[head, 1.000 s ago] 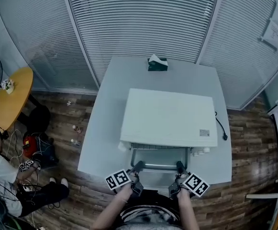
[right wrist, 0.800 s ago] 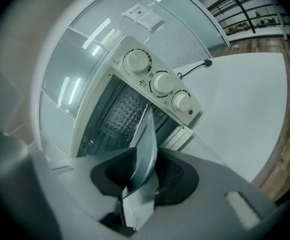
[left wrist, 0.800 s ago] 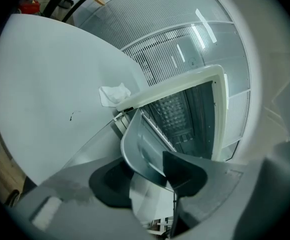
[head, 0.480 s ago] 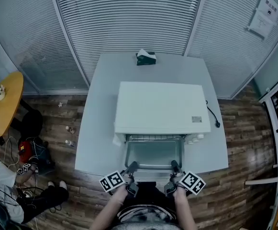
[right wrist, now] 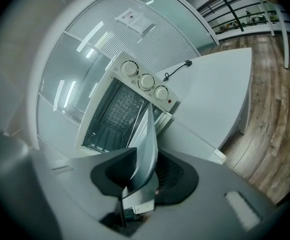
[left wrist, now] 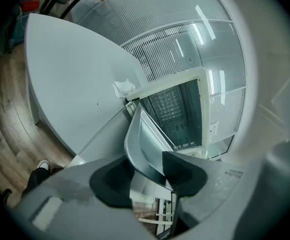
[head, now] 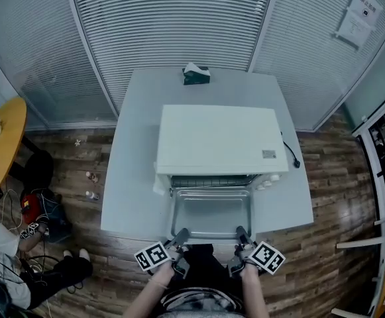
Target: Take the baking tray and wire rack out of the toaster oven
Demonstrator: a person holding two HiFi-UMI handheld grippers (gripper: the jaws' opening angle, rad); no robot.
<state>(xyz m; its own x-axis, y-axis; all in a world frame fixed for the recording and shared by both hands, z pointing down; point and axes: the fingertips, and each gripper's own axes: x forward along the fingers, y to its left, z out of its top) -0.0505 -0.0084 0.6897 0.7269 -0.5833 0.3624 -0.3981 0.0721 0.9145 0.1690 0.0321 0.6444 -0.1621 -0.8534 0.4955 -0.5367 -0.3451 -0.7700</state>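
Metal tray [head: 211,212]: grey, shallow, out in front of the white oven [head: 215,141] and level above the bench [head: 131,177]. Whether its far end was within the oven mouth could not be told from the head view.

Left hand-held gripper [head: 181,234]: partly closed, both dark pads clamped on the tray's near rim at its left corner. In the left gripper view the rim ran edge-on between the pads, and the tray hid most of what lay behind it.

Right hand-held gripper [head: 240,233]: narrowly closed on the same rim at the right corner. In the right gripper view the tray stood as a thin upright blade between the pads.

Rack [head: 212,179]: seen only as a thin strip of bars at the oven mouth, above the tray's far end. The rest was under the oven top.

Knobs [right wrist: 145,81]: three, on the oven's right front panel. Their markings were too small to read.

Cable [head: 289,156]: dark, trailing off the oven's right side.

Box [head: 195,75]: green, at the bench's far edge, well apart from the oven.

Seated person [head: 6,250]: on the floor at lower left, cut off by the frame edge.
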